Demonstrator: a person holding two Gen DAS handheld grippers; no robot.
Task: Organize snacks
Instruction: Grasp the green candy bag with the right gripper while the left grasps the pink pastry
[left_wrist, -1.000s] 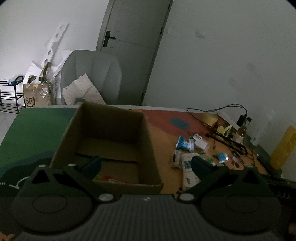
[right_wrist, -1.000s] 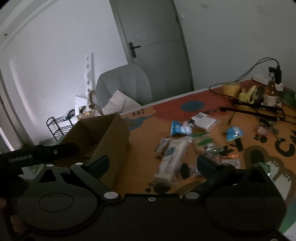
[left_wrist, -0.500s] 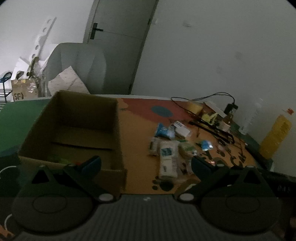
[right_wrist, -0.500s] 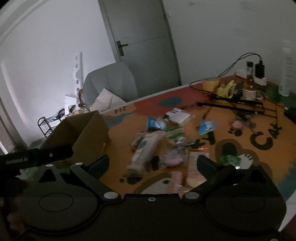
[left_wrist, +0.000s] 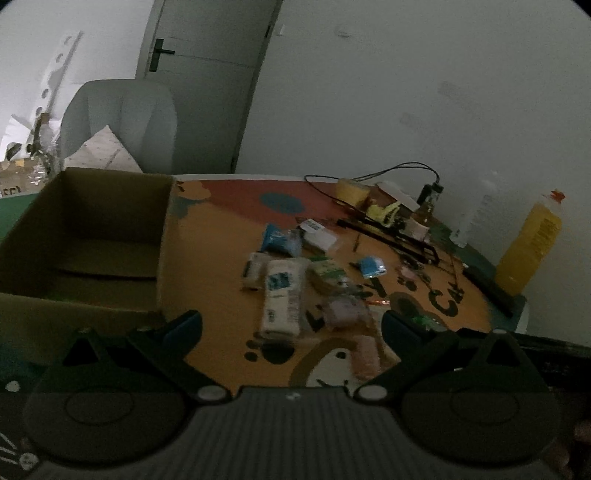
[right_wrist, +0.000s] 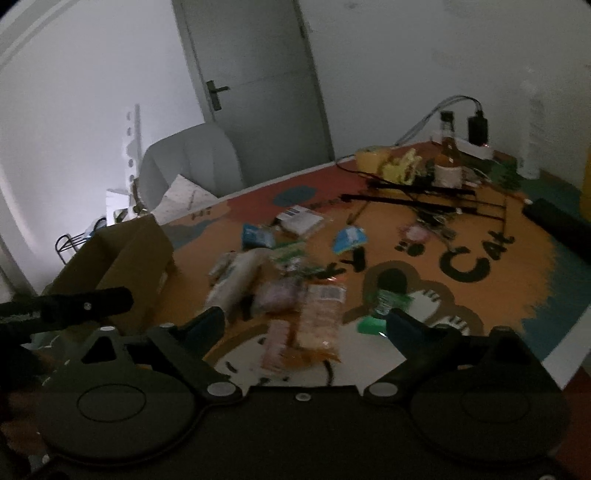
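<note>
Several snack packets lie scattered on the orange cartoon mat (left_wrist: 214, 258). Among them are a long white packet (left_wrist: 281, 297) (right_wrist: 236, 284), a blue bag (left_wrist: 279, 240) (right_wrist: 256, 236) and an orange-wrapped pack (right_wrist: 321, 317). An open cardboard box (left_wrist: 85, 243) (right_wrist: 122, 254) stands to their left. My left gripper (left_wrist: 291, 325) hangs open above the mat, just short of the white packet, nothing between its fingers. Over the near snacks my right gripper (right_wrist: 304, 325) has its jaws closing, still wide, with the orange pack below the gap and no pad touching it.
Cables, a tape roll (left_wrist: 352, 190), a small bottle (right_wrist: 448, 147) and black rods (right_wrist: 413, 195) clutter the far right of the table. A yellow bottle (left_wrist: 530, 251) stands at the right edge. A grey chair (left_wrist: 122, 122) sits behind the box.
Both grippers have swung right, from the box toward the snack pile. The box has slid to the left in both views. The right jaws look slightly narrower.
</note>
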